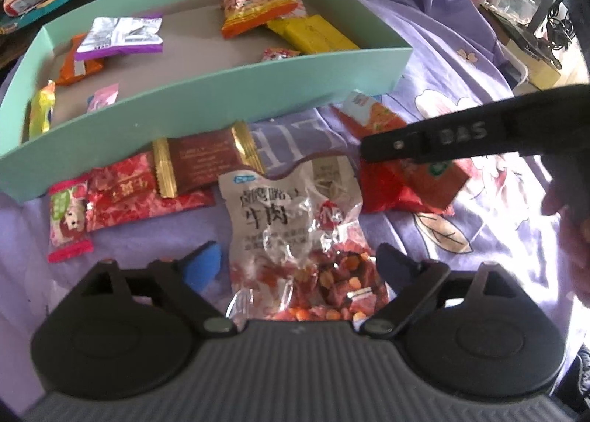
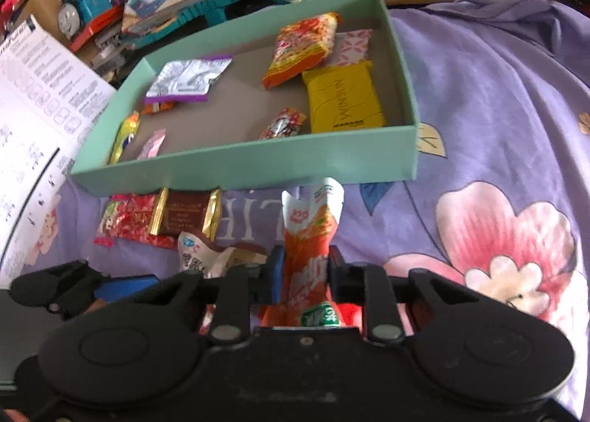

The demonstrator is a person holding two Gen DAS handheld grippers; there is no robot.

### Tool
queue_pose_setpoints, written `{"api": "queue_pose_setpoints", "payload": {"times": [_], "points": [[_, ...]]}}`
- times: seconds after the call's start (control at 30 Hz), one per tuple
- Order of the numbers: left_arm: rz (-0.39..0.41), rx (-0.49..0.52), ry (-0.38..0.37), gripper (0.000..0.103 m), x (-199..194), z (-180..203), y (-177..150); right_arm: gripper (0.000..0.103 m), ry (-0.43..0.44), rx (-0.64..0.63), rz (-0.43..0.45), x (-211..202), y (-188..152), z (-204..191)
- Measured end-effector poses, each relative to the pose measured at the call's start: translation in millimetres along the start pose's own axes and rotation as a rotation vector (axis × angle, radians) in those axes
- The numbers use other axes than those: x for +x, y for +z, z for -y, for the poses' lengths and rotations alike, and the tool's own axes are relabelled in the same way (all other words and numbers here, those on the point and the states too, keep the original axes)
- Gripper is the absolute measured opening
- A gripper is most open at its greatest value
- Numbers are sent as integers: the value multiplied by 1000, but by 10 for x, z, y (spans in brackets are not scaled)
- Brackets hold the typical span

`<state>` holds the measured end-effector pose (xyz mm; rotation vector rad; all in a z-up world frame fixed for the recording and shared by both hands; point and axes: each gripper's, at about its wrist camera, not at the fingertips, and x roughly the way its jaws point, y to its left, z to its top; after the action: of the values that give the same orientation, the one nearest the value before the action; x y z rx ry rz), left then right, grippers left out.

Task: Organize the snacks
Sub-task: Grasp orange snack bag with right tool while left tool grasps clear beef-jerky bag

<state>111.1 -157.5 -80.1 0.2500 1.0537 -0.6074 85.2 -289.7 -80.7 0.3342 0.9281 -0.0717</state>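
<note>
The right gripper [image 2: 303, 276] has its jaws drawn close on an orange-and-white crinkled plastic snack pouch [image 2: 311, 237], both pads pressing its sides; the pouch's torn white top stands up toward the near wall of the box. The left gripper [image 1: 300, 263] has its jaws wide apart on either side of a clear-and-white plastic packet of reddish dried-meat pieces [image 1: 295, 234], which lies flat on the purple flowered cloth [image 2: 497, 108]; neither blue pad [image 1: 204, 267] touches it.

Just beyond stands a shallow mint-green cardboard box [image 2: 243, 163] with a grey floor. Inside lie a silver-and-purple foil sachet [image 2: 188, 80], an orange-and-red printed snack bag [image 2: 300, 49], a flat yellow packet [image 2: 343, 99], a small red-and-silver wrapped sweet [image 2: 284, 124], a yellow-green wrapped sweet [image 2: 125, 136] and a pale pink sweet [image 2: 153, 143].

Against the box's near wall, outside, lie a brown bar with gold ends [image 1: 206, 160] and a red patterned wrapper [image 1: 125, 189].
</note>
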Motion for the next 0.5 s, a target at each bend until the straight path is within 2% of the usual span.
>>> {"api": "queue_pose_setpoints", "payload": {"times": [0.1,0.17,0.37,0.4,0.5], "points": [[20,44,23,74,-8,61,7,23,-7,28,20,-93,-29,92],[20,26,20,64,-27,37,43,23,-12,43,26,-121,-48,149],[12,45,26,64,-84,112,27,23,-18,65,45,-200,-115,243],[13,52,21,57,-94,140,15,23,-19,68,47,-211,-126,253],[38,54,28,53,-174,178,13,23,-18,78,56,-255,-162,281]]}}
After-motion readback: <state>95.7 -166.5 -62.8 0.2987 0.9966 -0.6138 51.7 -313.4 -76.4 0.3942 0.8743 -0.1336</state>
